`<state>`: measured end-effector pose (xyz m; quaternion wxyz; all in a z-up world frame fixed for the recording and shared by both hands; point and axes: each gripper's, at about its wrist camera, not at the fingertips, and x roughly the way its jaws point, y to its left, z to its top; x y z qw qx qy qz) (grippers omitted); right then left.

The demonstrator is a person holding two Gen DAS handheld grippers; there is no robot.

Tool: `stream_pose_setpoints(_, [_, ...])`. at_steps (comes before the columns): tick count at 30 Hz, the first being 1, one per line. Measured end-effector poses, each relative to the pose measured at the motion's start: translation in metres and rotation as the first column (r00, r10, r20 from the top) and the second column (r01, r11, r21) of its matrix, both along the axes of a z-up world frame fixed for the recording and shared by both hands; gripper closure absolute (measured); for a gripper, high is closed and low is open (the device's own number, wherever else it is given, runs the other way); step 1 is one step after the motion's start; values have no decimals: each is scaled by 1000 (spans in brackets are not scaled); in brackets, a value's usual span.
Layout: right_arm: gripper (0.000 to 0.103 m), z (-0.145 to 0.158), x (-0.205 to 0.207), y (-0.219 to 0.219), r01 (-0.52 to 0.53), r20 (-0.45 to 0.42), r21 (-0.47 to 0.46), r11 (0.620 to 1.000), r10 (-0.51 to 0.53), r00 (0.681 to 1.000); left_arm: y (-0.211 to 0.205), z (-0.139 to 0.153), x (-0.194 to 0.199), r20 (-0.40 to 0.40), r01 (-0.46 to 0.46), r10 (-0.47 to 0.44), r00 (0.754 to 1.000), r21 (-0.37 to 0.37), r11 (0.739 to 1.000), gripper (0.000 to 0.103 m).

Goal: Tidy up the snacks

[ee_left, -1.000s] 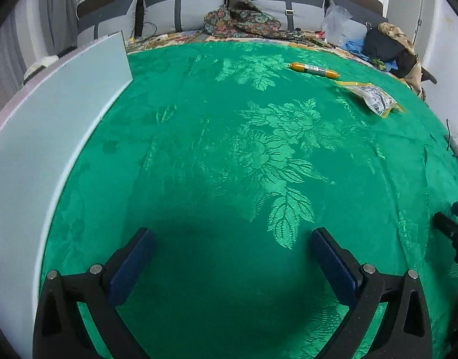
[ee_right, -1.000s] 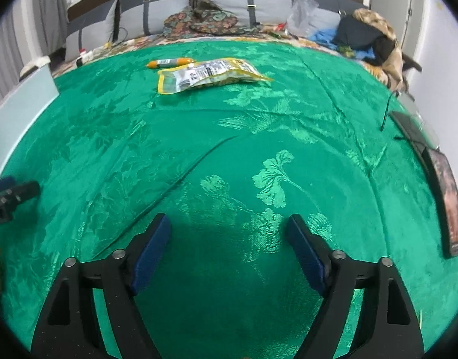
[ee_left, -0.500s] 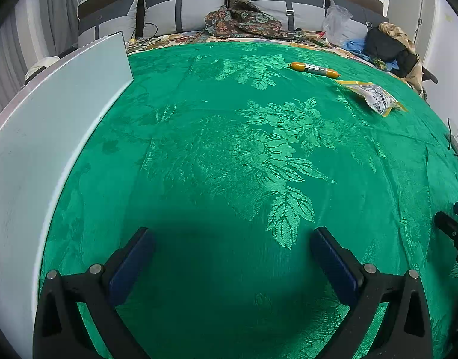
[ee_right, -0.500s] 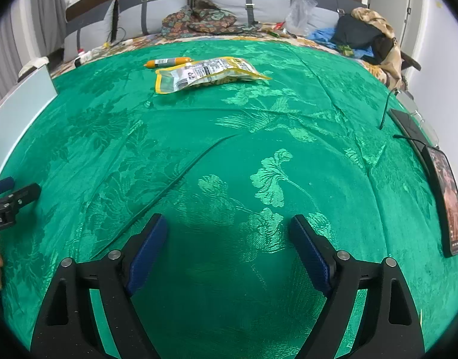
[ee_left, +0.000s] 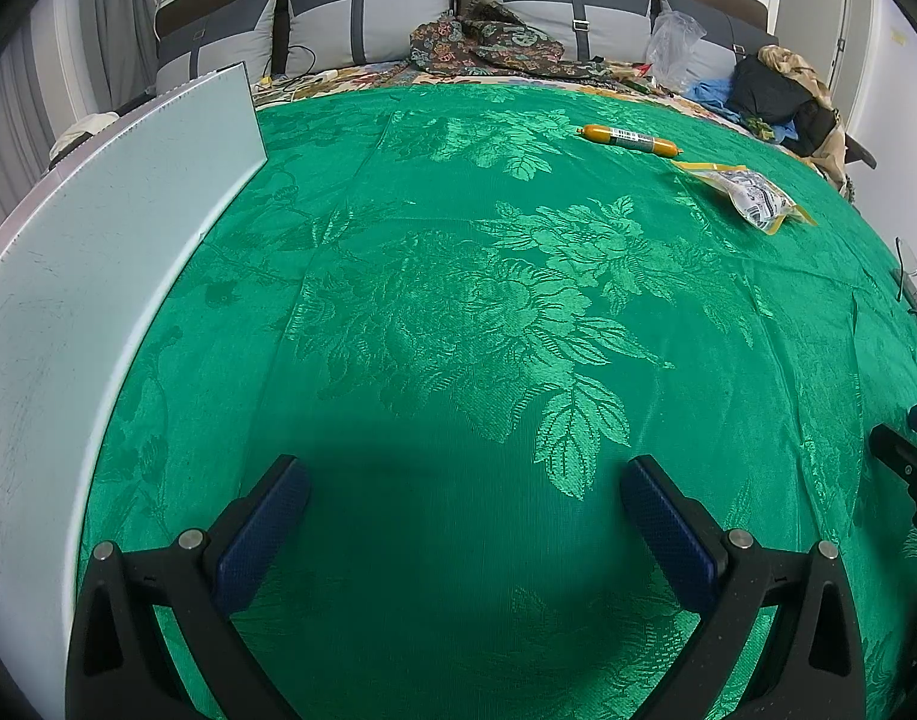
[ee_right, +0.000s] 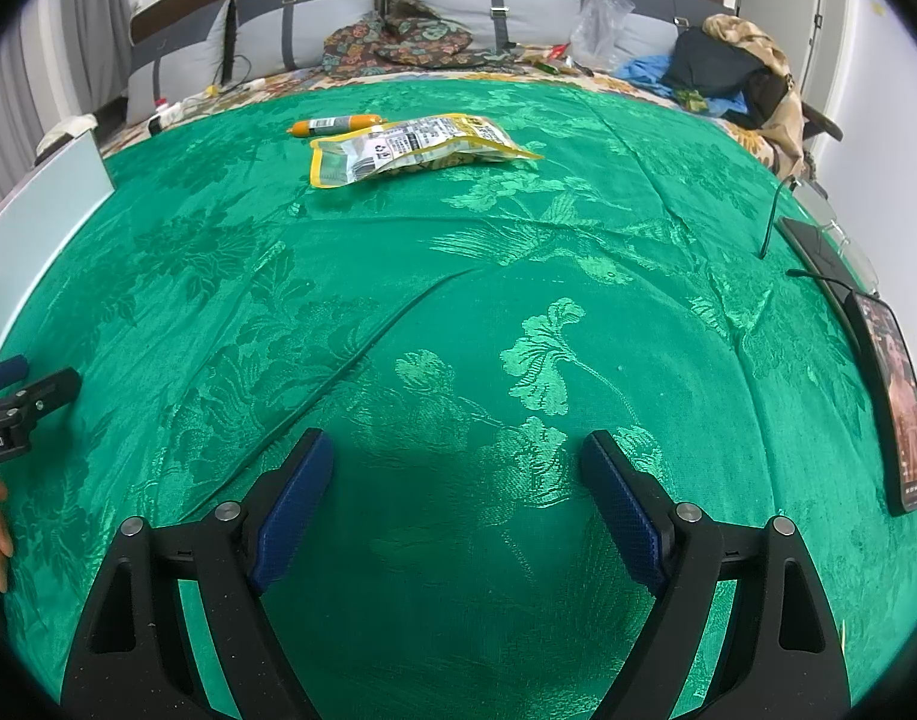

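Left wrist: sausage stick (ee_left: 630, 139) lies far right on the green bedspread (ee_left: 458, 312), long axis left-right; snack pouch (ee_left: 752, 198) just beside it. My left gripper (ee_left: 464, 516) is spread wide, empty.

Right wrist: pouch (ee_right: 410, 147) lies crosswise, sausage (ee_right: 332, 125) behind it. Right gripper (ee_right: 455, 483) wide, empty.

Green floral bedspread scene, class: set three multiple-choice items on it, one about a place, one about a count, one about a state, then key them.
1. The orange sausage stick lies
A. beyond the yellow-edged snack pouch
B. inside the pouch
C. on the phone

2. Snack items on the green floral bedspread:
A. one
B. two
C. four

3. The right hand-held gripper is
A. shut on the pouch
B. shut on the stick
C. open, holding nothing

Key: 1 A, the stick sits just behind the pouch; 2 B, only stick and pouch show; 3 C, the jaws stand apart over bare cloth.
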<state>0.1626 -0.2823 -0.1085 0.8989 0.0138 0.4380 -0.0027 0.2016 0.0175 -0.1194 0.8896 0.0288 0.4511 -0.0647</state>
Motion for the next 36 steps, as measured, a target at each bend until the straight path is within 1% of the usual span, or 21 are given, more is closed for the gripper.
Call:
stream_pose_setpoints(11, [16,0,0,0,0,0,1,1000,0,1000,0,0,-1,0,8,-8,1000,2,1000,0])
stream_pose_setpoints(14, [16,0,0,0,0,0,1,1000,0,1000,3,1,0,-24,70,-70,997,8,998,0])
stream_pose_setpoints(16, [16,0,0,-1,0,1,2,1000,0,1000,4,2,8,-67,114,-113,991,14,993,0])
stream_pose_setpoints(18, [16,0,0,-1,0,0,0,1000,0,1000,2,3,21,-123,165,-161,979,24,986,0])
stream_pose_setpoints(20, [15,0,0,0,0,0,1,1000,0,1000,-2,8,43,-182,220,-208,961,47,974,0])
stream_pose_setpoints(21, [15,0,0,-1,0,1,1,1000,0,1000,-3,13,54,-188,243,-230,955,53,968,0])
stream_pose_setpoints(24, [15,0,-1,0,-1,0,4,1000,1,1000,-9,32,88,-166,305,-291,942,66,950,0])
stream_pose_setpoints(26, [14,0,-1,0,0,0,7,1000,0,1000,-17,48,118,-144,352,-339,930,85,932,0])
stream_pose_setpoints(28, [14,0,-1,0,0,0,6,1000,0,1000,-33,62,151,-115,395,-382,917,128,910,0])
stream_pose_setpoints(30, [14,0,-1,0,0,0,7,1000,0,1000,-44,67,178,-108,423,-410,906,151,894,0])
stream_pose_setpoints(33, [14,0,-1,0,0,0,7,1000,0,1000,-82,65,211,-108,473,-460,881,177,863,1])
stream_pose_setpoints(35, [14,0,-1,0,0,0,7,1000,0,1000,-110,59,233,-113,498,-485,867,212,841,4])
stream_pose_setpoints(36, [14,0,-1,0,0,0,7,1000,0,1000,-120,57,240,-116,506,-493,862,220,834,10])
